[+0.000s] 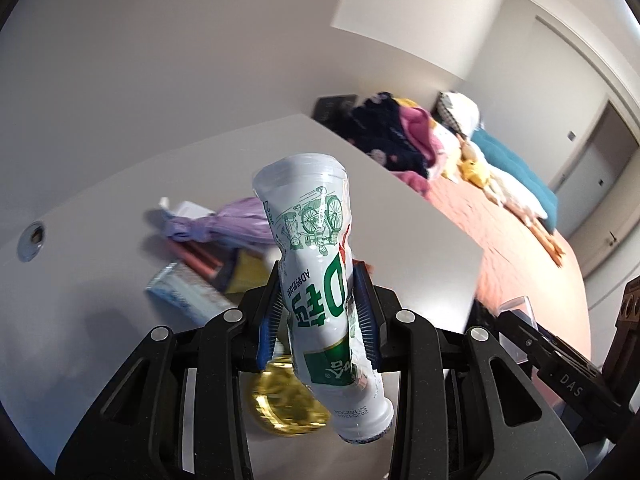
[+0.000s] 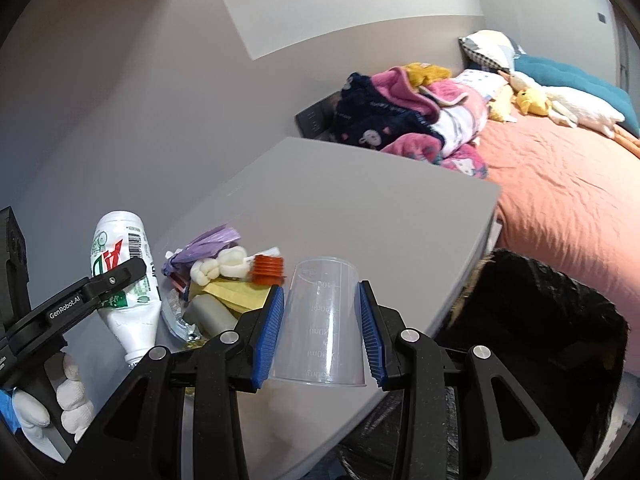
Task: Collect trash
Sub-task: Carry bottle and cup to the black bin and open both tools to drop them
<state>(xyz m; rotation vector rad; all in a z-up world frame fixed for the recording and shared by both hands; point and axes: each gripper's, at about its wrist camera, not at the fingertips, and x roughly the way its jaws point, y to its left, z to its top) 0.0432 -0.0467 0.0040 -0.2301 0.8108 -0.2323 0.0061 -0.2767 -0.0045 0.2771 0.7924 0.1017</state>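
Observation:
A crushed white plastic bottle [image 1: 308, 208] with green print hangs neck-down between the blue pads of my left gripper [image 1: 319, 300], which is shut on its middle. The right wrist view shows the same bottle [image 2: 120, 264] at the left, lifted off the table, with a white-gloved hand [image 2: 68, 392] on the gripper's handle. My right gripper [image 2: 321, 292] is shut on a clear measuring cup [image 2: 324, 320], held upside down above the grey table [image 2: 400, 208]. More trash lies on the table: a purple bag [image 2: 208, 244], a white wad [image 2: 224, 266], an orange ribbed piece [image 2: 270, 268] and yellow paper [image 2: 232, 292].
A gold round lid [image 1: 284, 404] and a foil packet [image 1: 188, 292] lie below the bottle. A black bag or bin [image 2: 540, 320] sits below the table's right edge. Beyond is a bed with an orange cover [image 2: 560, 200] and piled blankets [image 2: 408, 120].

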